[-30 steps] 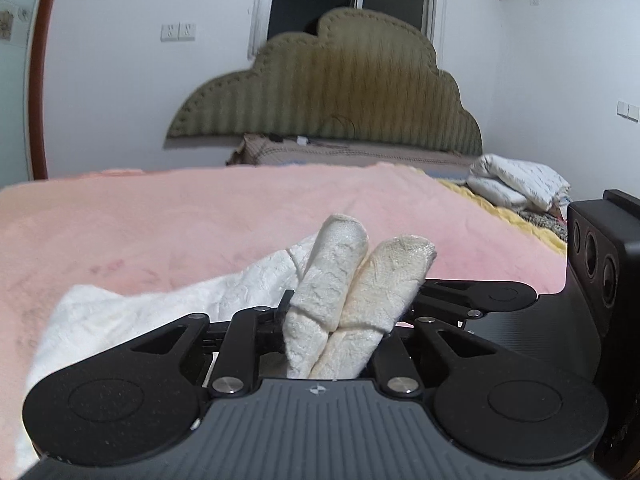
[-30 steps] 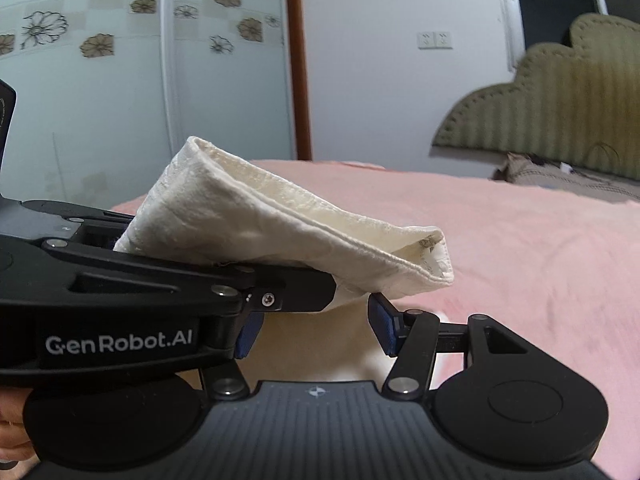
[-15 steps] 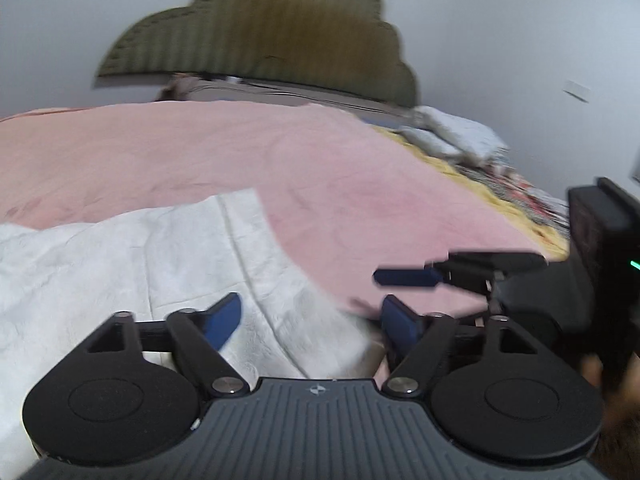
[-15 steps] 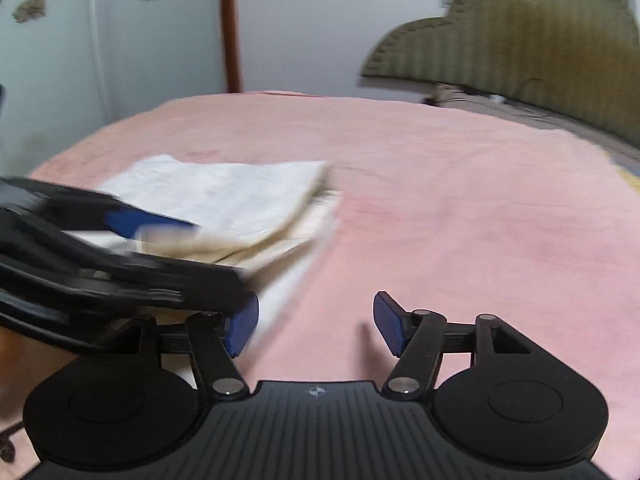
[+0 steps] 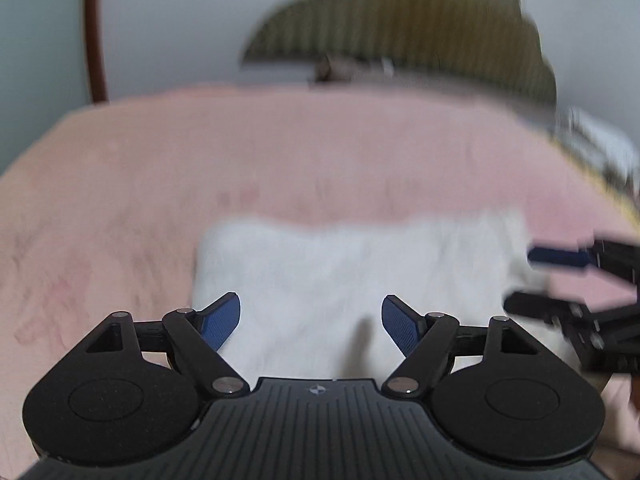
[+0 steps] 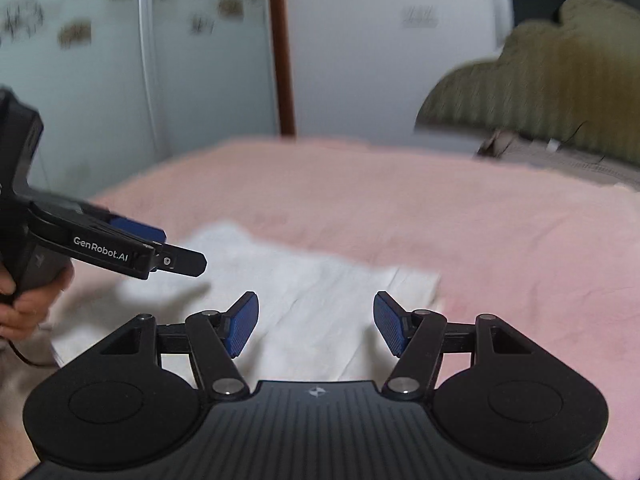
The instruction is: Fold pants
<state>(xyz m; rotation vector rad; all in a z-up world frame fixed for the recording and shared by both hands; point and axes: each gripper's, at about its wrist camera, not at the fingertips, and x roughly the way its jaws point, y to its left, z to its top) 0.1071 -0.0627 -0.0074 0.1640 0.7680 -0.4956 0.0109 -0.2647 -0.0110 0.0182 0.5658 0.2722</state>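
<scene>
The white pants lie folded into a flat rectangle on the pink blanket, free of both grippers. My left gripper hovers over their near edge, its jaws wide but closing, with nothing pressed between the blue pads. In the right wrist view the pants lie just ahead of my right gripper, which is open and holds nothing. The left gripper reaches in from the left above the cloth, held by a hand. The right gripper shows at the right edge of the left wrist view.
The pink blanket covers the whole bed. An olive padded headboard stands at the far end. Folded bedding lies at the far right edge. A pale flower-patterned panel and a brown post stand beyond the bed.
Both grippers let go of the pants, which dropped from a raised fold to lie flat on the blanket. The left jaws went from shut on cloth to wide. Both views tilted downward.
</scene>
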